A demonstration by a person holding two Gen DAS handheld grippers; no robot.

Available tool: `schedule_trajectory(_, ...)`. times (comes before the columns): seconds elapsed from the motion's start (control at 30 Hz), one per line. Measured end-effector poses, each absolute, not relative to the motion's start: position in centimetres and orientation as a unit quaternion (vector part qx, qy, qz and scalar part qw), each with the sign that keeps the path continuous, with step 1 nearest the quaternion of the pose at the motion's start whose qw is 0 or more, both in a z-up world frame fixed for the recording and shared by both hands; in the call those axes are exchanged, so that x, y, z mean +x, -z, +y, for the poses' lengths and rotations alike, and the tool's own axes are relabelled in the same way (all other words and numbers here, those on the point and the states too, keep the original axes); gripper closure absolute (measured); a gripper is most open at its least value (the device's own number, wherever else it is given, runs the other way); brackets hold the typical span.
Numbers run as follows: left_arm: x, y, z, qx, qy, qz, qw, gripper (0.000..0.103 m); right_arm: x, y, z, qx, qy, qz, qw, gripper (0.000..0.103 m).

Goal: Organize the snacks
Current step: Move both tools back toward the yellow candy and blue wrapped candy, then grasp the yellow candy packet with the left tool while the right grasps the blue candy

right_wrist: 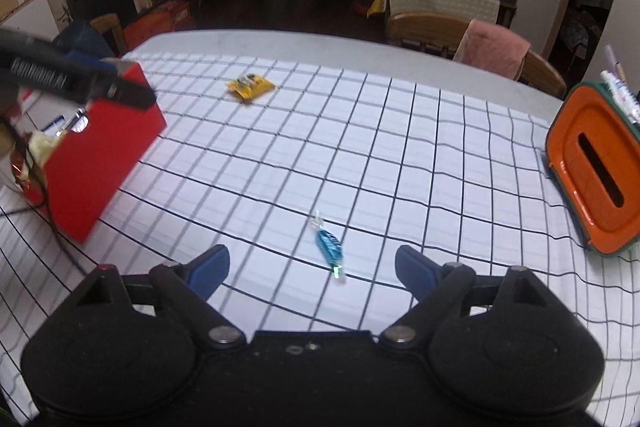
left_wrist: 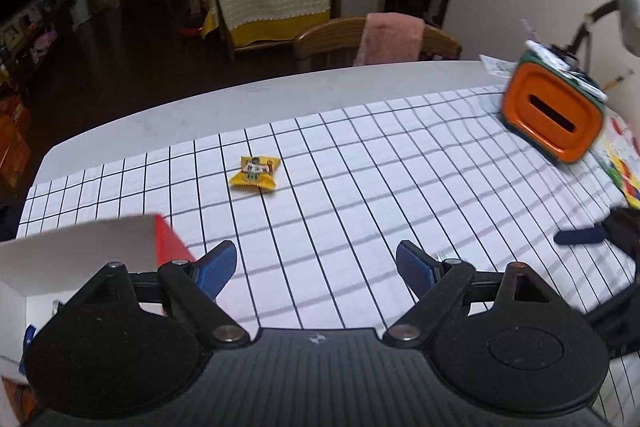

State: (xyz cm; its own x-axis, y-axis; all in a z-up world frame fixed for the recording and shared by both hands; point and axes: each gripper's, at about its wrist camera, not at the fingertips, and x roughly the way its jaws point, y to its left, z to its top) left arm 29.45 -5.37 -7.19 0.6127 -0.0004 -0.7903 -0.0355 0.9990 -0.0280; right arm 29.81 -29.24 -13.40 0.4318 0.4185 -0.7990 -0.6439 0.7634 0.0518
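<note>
We see the left gripper (left_wrist: 316,267) and the right gripper (right_wrist: 312,269), both with fingers spread apart and holding nothing, above the checked tablecloth (right_wrist: 360,147). A blue candy (right_wrist: 329,247) lies on the cloth just ahead of the right gripper, between its fingers. A yellow snack packet (left_wrist: 255,173) lies farther off. The red box (right_wrist: 96,155) stands at left, the orange container (right_wrist: 592,167) at right.

Dim living room: covered sofa (left_wrist: 272,1), wooden chair (left_wrist: 376,41), dark floor (left_wrist: 120,67)
</note>
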Motion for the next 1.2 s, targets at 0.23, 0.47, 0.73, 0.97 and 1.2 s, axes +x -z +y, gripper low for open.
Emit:
schedule_trajectory(0.23, 36.0, 9.6, -3.6, -0.028, -0.062, 0.468, 0.881, 0.016, 32.3, 16.1, -28.4, -0.130, -0.337, 0.448, 0.818, 0.022)
schedule_trajectory(0.47, 42.4, 12.0, -0.7, -0.061, -0.092, 0.502, 0.858, 0.016, 34.0, 17.9, -27.5, -0.128, -0.352, 0.465, 0.802, 0.028)
schedule_trajectory(0.73, 46.6, 14.6, -0.4, -0.049, -0.100, 0.529, 0.841, 0.016, 35.4, 20.0, -26.4, -0.130, -0.351, 0.490, 0.787, 0.036)
schedule_trajectory(0.97, 48.4, 17.0, 0.1, -0.041, -0.105, 0.546, 0.830, 0.020, 35.3, 20.7, -25.3, -0.143, -0.338, 0.494, 0.788, 0.056)
schedule_trajectory(1.2, 49.7, 18.8, 0.6, -0.041, -0.108, 0.563, 0.818, 0.046, 35.2, 20.8, -25.3, -0.146, -0.322, 0.489, 0.798, 0.073)
